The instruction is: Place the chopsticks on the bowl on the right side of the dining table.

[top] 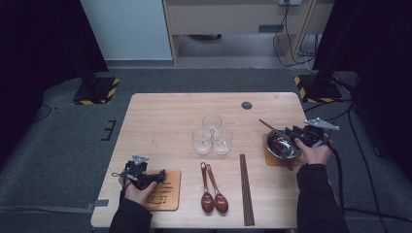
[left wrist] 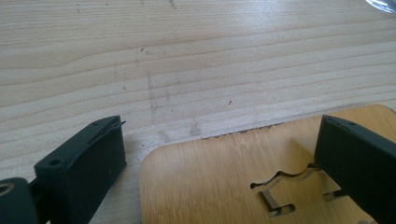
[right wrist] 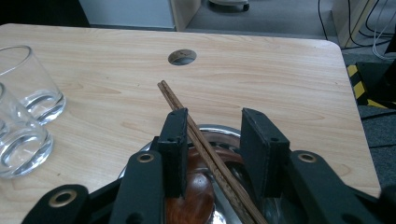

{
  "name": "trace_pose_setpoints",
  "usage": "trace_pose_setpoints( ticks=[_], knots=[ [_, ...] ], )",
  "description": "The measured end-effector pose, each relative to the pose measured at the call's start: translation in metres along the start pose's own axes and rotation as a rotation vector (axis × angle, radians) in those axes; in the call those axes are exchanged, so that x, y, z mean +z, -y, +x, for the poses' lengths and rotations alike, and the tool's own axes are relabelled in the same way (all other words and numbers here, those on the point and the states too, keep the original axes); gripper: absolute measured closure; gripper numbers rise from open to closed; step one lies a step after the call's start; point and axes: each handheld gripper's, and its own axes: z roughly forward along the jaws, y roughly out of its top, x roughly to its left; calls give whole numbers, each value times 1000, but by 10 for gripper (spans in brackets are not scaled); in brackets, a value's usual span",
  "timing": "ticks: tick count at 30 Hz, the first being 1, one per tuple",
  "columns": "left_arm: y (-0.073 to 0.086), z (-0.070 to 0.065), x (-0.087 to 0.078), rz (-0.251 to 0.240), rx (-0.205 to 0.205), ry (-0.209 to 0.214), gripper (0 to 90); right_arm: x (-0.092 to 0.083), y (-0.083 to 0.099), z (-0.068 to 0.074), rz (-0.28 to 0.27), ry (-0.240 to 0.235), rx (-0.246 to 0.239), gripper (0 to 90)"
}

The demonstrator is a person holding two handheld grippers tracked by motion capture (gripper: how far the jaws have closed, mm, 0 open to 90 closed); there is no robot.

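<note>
We see dark brown chopsticks (right wrist: 205,149) lying between our right gripper's (right wrist: 219,149) half-open fingers over a metal bowl (top: 283,145); left gripper (left wrist: 219,158) wide open, empty.

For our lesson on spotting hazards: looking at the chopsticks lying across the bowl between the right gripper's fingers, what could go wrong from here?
1. The chopsticks lie against one finger only of the right gripper, so closing could roll or split the pair.
2. They rest on the rim of the metal bowl; a nudge might tip them onto the table.
3. The glasses stand close together nearby; a wide swing could knock them.
</note>
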Motion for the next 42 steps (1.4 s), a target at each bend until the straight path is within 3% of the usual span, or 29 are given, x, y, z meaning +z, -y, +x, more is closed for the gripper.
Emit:
trace_pose_setpoints(
  ticks=[9, 17, 24, 42],
  knots=[
    [0, 0, 0, 0, 0, 0, 11, 19, 0, 1, 12, 8, 19, 628],
    [0, 0, 0, 0, 0, 0, 10, 32, 4, 2, 45, 26, 6, 651],
    [0, 0, 0, 0, 0, 0, 10, 36, 7, 3, 72, 8, -4, 696],
    [0, 0, 0, 0, 0, 0, 10, 42, 11, 4, 128, -61, -35, 653]
  ],
)
